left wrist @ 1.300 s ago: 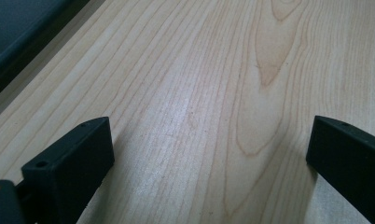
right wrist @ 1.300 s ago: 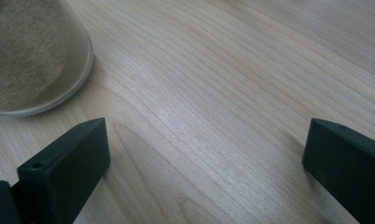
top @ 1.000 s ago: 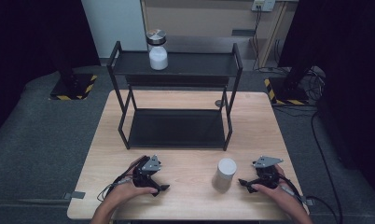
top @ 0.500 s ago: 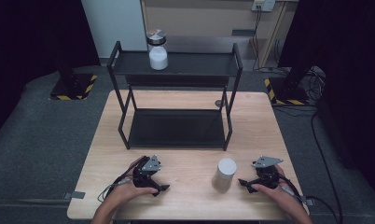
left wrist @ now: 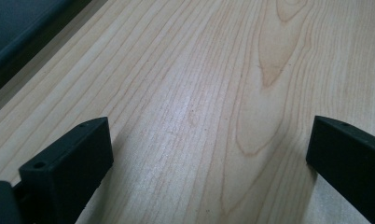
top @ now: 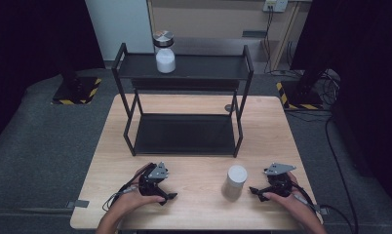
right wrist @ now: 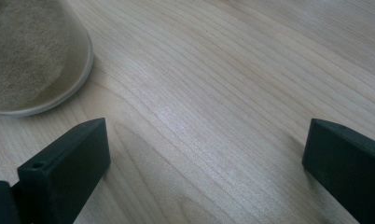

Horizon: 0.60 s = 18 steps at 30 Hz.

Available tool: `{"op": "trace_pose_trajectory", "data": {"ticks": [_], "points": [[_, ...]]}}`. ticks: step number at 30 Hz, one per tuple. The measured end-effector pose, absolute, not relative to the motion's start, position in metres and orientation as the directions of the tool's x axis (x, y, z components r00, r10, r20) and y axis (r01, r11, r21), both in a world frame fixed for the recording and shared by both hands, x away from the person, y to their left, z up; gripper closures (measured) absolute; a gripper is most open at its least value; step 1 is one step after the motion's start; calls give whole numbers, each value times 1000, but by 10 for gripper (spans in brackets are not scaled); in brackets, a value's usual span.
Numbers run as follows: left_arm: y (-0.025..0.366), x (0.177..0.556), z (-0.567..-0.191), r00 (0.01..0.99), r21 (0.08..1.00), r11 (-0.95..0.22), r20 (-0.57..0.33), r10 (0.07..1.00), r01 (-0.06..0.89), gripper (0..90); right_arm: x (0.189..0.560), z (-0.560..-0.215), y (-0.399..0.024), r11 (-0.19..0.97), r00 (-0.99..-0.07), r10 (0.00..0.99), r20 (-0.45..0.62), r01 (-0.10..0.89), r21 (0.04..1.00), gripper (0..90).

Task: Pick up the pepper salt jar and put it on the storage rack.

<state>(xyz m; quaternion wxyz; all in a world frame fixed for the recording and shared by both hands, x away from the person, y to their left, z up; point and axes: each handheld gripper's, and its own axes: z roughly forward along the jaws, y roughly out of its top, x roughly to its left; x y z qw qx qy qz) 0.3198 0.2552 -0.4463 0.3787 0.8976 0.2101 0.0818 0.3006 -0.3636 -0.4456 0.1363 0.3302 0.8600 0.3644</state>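
A white jar (top: 236,181) stands upright on the wooden table (top: 199,107) near its front edge; its base (right wrist: 31,56) is at the upper left of the right gripper view. My right gripper (top: 255,190) rests on the table just right of that jar, jaws wide apart with bare wood between them. My left gripper (top: 167,196) lies on the table at the front left, also open over bare wood (left wrist: 209,116). A second jar (top: 165,52) with a metal lid and white contents stands on the top shelf of a black two-tier rack (top: 184,134).
The black rack occupies the middle and back of the table, with its lower shelf bare. A small round object (top: 228,107) lies on the table behind the rack's right legs. Cables (top: 330,146) run over the grey floor at the right.
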Motion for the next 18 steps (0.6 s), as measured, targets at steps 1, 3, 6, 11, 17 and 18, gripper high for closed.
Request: {"op": "trace_pose_trajectory", "data": {"ticks": [1, 3, 6, 11, 17, 18], "points": [[255, 320, -446, 898, 714, -625, -12, 439, 315, 0, 301, -446, -364, 517, -745, 667, 6, 468, 717, 15], [255, 320, -446, 898, 714, -625, -12, 440, 316, 0, 301, -445, -364, 515, -746, 666, 10, 469, 717, 15], [255, 320, -446, 898, 714, -625, -12, 440, 316, 0, 301, -447, -370, 513, -769, 639, 28, 453, 729, 45], [255, 320, -446, 898, 714, -625, -13, 439, 316, 0, 300, -443, -369, 533, -786, 617, 25, 441, 722, 49], [255, 320, -446, 898, 714, -625, -13, 439, 316, 0, 297, -436, -372, 536, -809, 587, 24, 411, 737, 52], [255, 320, -446, 898, 714, -625, -13, 439, 316, 0, 297, -434, -373, 538, -815, 579, 24, 404, 740, 52]]}}
